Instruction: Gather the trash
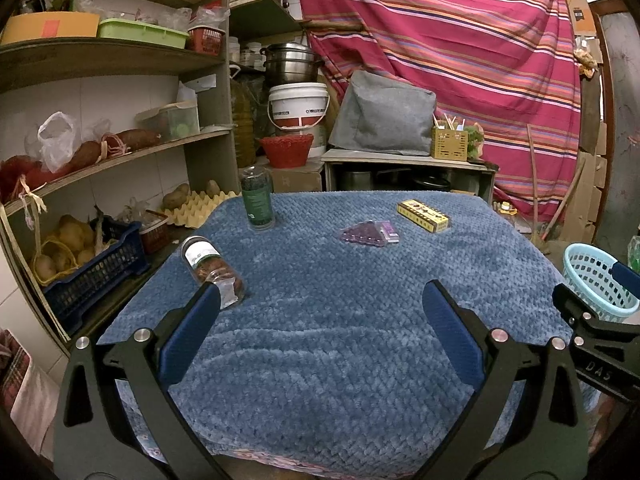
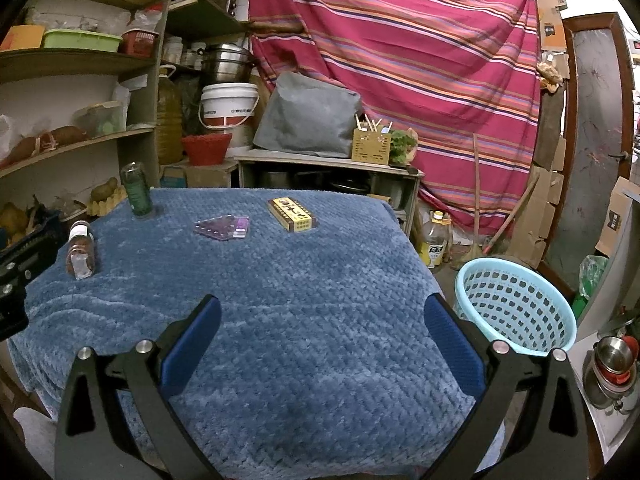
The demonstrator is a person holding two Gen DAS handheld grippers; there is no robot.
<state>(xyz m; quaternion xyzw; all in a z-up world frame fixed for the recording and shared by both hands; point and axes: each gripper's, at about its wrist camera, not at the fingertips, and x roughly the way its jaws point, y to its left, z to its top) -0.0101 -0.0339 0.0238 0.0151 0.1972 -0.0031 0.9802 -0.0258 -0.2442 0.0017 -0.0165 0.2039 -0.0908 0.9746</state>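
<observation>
A blue blanket covers the table [image 1: 320, 320] [image 2: 280, 300]. On it lie a tipped glass jar [image 1: 212, 270] [image 2: 81, 254], an upright green jar [image 1: 257, 198] [image 2: 137, 190], a purple plastic packet [image 1: 370, 233] [image 2: 224, 227] and a yellow patterned box [image 1: 423, 216] [image 2: 292, 214]. A light blue basket [image 2: 516, 304] [image 1: 596, 282] stands off the table's right side. My left gripper [image 1: 322, 296] hangs open over the near blanket, its left finger just in front of the tipped jar. My right gripper [image 2: 324, 308] is open too, with nothing between its fingers.
Wooden shelves [image 1: 100, 156] with bags, potatoes and a dark blue crate [image 1: 96, 276] line the left. Behind the table stand a white bucket [image 1: 298, 106], a red basket [image 1: 286, 150] and a low cabinet [image 1: 408, 172]. A striped cloth [image 1: 460, 60] hangs at the back. Metal bowls [image 2: 612, 364] sit at the right.
</observation>
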